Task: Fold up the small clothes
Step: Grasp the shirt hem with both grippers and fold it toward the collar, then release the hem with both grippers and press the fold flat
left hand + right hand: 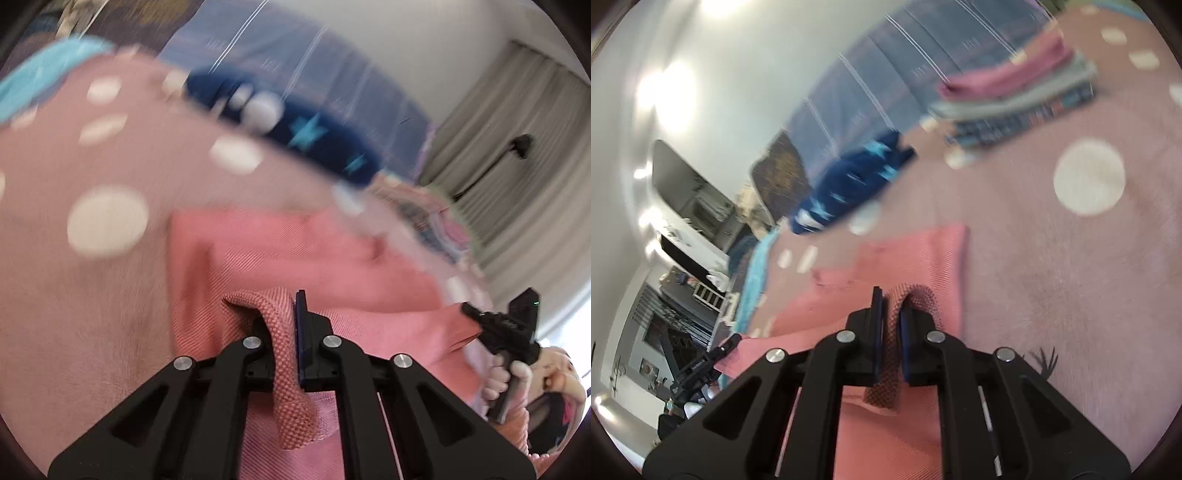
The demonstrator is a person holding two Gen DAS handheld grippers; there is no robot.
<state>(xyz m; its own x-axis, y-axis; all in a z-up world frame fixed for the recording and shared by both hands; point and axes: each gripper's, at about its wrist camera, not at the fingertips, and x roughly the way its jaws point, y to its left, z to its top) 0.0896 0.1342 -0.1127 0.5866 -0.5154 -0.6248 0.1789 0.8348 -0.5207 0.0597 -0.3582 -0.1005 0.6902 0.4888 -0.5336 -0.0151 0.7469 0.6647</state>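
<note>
Pink knit garment (295, 258) spread lower centre over dotted pink carpet (92, 295), ribbed hem pinched by left gripper (286, 332) and right gripper (892, 328), folded stack (1019, 96) upper right in right view only, curtain (517, 147) in left view only.

Both tongs are angling downward. The left tongs (286, 332) are clamping tight on a fold of the pink garment (295, 258), and the right tongs (891, 332) are pinching another ribbed edge of it the same way. A gloved hand (508, 376) is gripping the right handle.
</note>
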